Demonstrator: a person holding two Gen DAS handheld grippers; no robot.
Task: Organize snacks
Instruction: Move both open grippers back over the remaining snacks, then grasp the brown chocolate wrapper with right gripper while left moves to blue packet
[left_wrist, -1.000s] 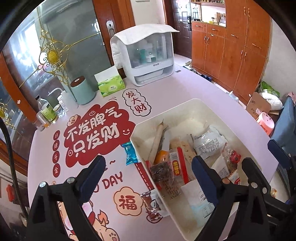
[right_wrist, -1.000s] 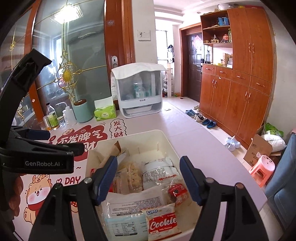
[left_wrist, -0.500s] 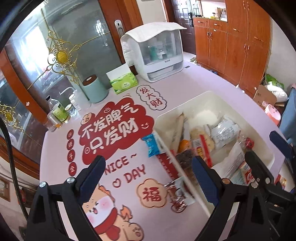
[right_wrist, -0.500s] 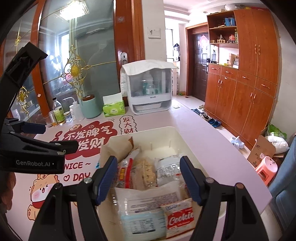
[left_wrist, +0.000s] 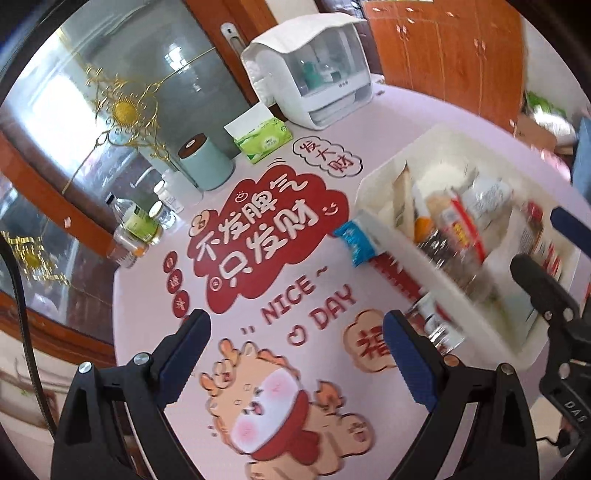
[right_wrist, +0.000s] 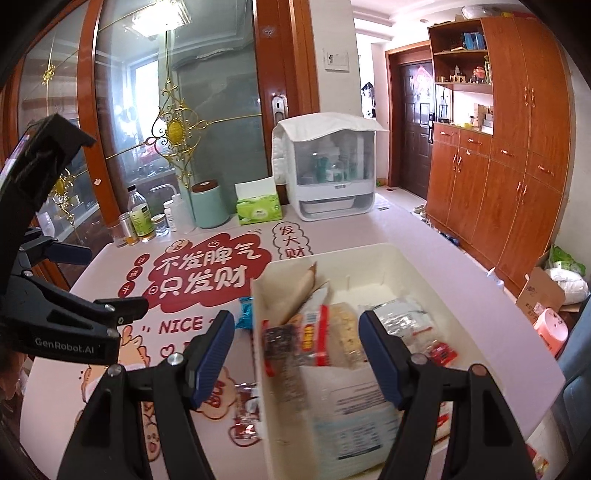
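- Hovering nearest the lens in the left wrist view, the left gripper (left_wrist: 295, 354) has its jaws released and spread wide, with nothing between the blue pads; only the printed tablecloth (left_wrist: 258, 369) lies below them.
- The right gripper (right_wrist: 295, 354) is likewise released, jaws wide, empty. It hangs over the near-left part of the cream storage bin (right_wrist: 436, 266); its left pad sits outside the bin's left wall, its right pad above the contents.
- Seen from the right wrist view, the left gripper stands at 9 o'clock, well apart from the bin.
- The bin rests on the table at 3 o'clock of the cartoon print in the left wrist view. It holds the snacks: a large white pouch with small print (right_wrist: 354, 417) at the near end, a clear packet with red edging (right_wrist: 314, 332) and a pale cracker pack (right_wrist: 343, 328) at mid-bin, a silver-white bag (right_wrist: 406, 321) toward 2 o'clock, and a brown paper wrapper (right_wrist: 303, 288) leaning on the left wall.
- Outside the bin, touching or just beside its left wall: a blue snack packet (right_wrist: 245, 312) toward the far end and a clear red-printed packet (right_wrist: 245, 410) toward the near end.
- At 12 o'clock, far side of the table: a green tissue box (right_wrist: 258, 210), a mint canister with brown lid (right_wrist: 208, 205), and a white covered dish rack (right_wrist: 328, 166).
- At 10 o'clock, near the canister: a cluster of bottles and jars (right_wrist: 142, 218).
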